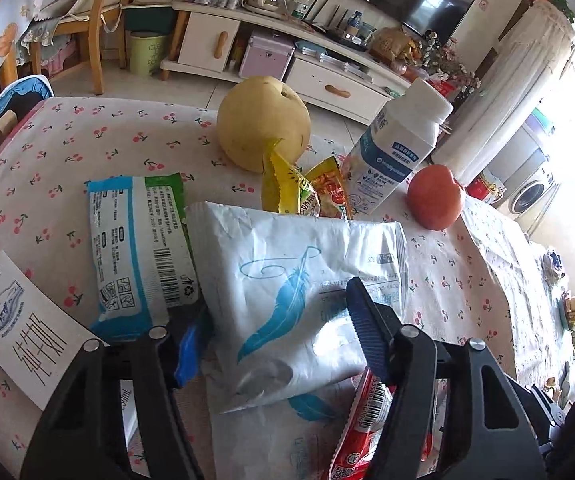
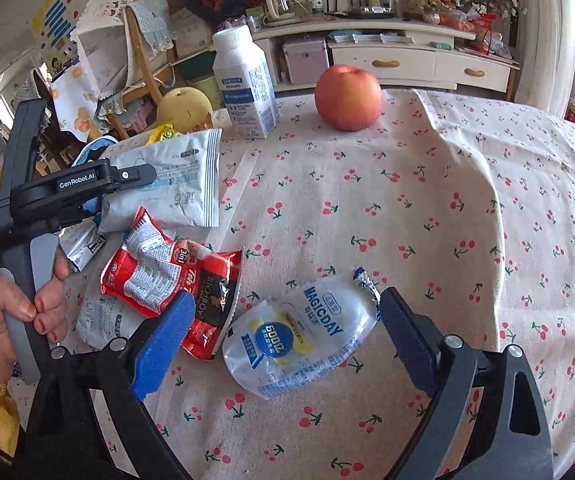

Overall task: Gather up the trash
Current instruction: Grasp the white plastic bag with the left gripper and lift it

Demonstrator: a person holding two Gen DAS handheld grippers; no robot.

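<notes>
My left gripper (image 1: 275, 324) is shut on a white wrapper with a blue feather print (image 1: 287, 276) and holds it over the table; it also shows in the right wrist view (image 2: 175, 188). A red snack wrapper (image 1: 363, 420) lies under it, seen too in the right wrist view (image 2: 171, 276). My right gripper (image 2: 283, 320) is open, its blue pads either side of a clear crumpled MAGICDAY wrapper (image 2: 299, 340) lying on the cloth. A blue-and-white wrapper (image 1: 139, 248), a white card (image 1: 23, 324) and yellow and red sachets (image 1: 307, 192) lie nearby.
A yellow pear (image 1: 263, 124), a white milk bottle (image 1: 399, 144) and a red apple (image 1: 435, 196) stand at the table's far side. The cherry-print tablecloth (image 2: 427, 208) covers the table. A TV cabinet (image 1: 287, 52) and a wooden chair (image 1: 87, 16) stand beyond.
</notes>
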